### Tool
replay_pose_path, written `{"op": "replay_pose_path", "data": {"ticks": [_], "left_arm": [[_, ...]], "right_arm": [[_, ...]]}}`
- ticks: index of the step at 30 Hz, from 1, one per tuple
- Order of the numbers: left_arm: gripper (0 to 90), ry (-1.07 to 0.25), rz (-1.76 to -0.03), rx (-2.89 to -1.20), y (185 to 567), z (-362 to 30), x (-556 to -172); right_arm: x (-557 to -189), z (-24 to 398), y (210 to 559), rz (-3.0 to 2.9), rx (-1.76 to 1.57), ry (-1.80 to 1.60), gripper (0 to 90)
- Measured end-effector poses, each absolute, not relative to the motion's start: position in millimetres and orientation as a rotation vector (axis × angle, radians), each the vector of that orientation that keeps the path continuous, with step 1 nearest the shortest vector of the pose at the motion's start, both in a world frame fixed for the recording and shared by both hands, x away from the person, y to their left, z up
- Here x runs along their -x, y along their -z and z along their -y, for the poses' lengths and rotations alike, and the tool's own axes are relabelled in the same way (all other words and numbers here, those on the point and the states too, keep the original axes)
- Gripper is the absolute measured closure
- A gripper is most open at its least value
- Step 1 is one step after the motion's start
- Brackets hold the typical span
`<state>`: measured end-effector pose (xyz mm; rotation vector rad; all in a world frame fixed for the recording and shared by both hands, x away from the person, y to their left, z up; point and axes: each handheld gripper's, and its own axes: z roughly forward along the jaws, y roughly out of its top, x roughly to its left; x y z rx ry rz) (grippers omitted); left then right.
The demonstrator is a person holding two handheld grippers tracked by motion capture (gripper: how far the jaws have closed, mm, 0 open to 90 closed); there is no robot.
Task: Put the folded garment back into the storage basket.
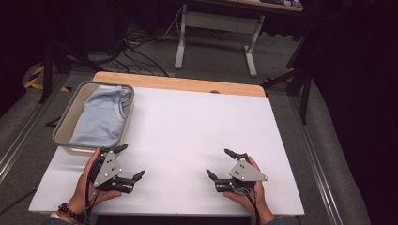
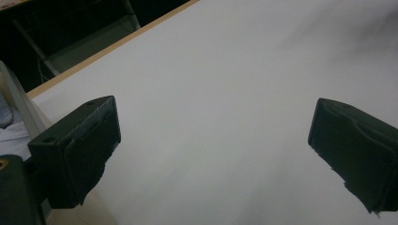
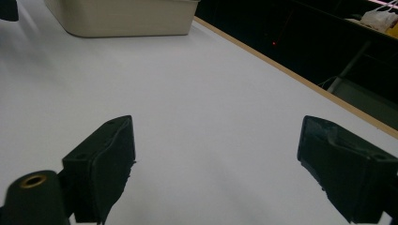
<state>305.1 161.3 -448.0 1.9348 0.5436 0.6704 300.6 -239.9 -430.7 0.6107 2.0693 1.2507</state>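
Left tongs [image 1: 131, 161] low over near-left part of white counter [image 1: 197, 126], held in a hand [image 1: 87, 187], jaws spread wide, nothing between them. One jaw tip just beside near wall of bin [image 1: 63, 140]; touching or not, cannot tell. Other jaw tip out over bare counter. Grey plate [image 1: 107, 168] on top, cable down along wrist.

Right tongs [image 1: 220, 164] over near-right part of counter, held in other hand [image 1: 246, 194], jaws also wide apart, empty. Well apart from left tongs, bare counter between.

Bin at far-left of counter, grey rim, beige walls. Light blue cloth [image 1: 101, 117] inside, crumpled, covering most of bin floor, bunched up toward far end.

Left gripper view: both jaws wide, only white counter [image 2: 225, 93] between, strip of bin wall [image 2: 23, 105] and bit of cloth [image 2: 9, 126] at left edge.

Right gripper view: jaws wide, bare counter [image 3: 187, 93] ahead, bin [image 3: 122, 16] far up top, wooden counter edge [image 3: 291, 70] running diagonally at right.

Bracelet [image 1: 69, 213] on left wrist. Second desk [image 1: 220, 23] and cables on floor beyond.
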Motion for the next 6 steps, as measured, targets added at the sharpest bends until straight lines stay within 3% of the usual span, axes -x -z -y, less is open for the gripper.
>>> {"op": "replay_pose_path", "data": {"ticks": [6], "left_arm": [[3.7, -0.664, -0.544, -1.936, 448.0, -160.9, -305.6]], "right_arm": [[-300.9, 239.7, 430.9, -2.072, -0.614, -1.25, 12.1]]}}
